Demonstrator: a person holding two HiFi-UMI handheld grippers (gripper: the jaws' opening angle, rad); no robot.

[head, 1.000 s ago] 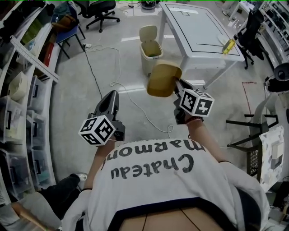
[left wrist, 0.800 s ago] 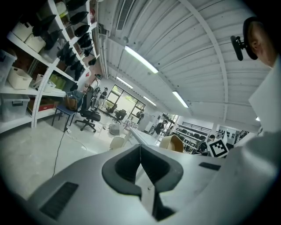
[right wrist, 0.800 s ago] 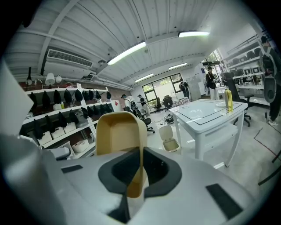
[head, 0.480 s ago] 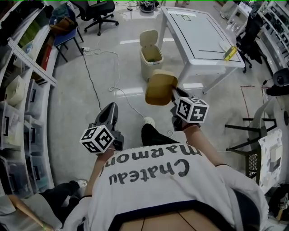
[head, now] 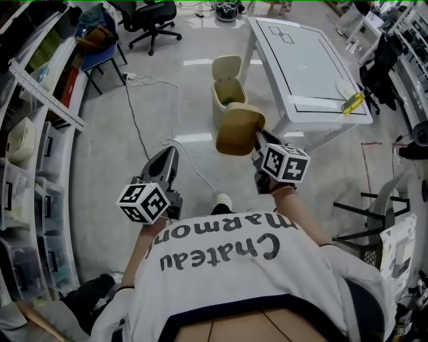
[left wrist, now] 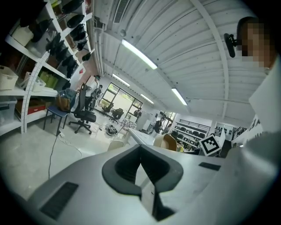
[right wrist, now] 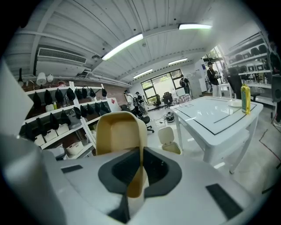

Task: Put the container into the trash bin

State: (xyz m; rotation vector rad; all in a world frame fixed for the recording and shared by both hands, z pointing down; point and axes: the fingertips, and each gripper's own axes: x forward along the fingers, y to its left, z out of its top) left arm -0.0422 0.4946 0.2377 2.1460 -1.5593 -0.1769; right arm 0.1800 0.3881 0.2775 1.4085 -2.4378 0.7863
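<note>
Head view: right gripper (head: 258,138) pinches container (head: 238,131); trash bin (head: 220,105) open.

The container (head: 237,130) hides the near wall of the trash bin (head: 219,100). What lies inside the bin is too small to tell.

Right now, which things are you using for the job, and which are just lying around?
For the job:
- the tan container, clamped in the right gripper
- the open trash bin on the floor ahead

Just lying about:
- the white table
- the yellow bottle on it
- the floor cable
- the office chair
- the left gripper, shut and empty
</note>
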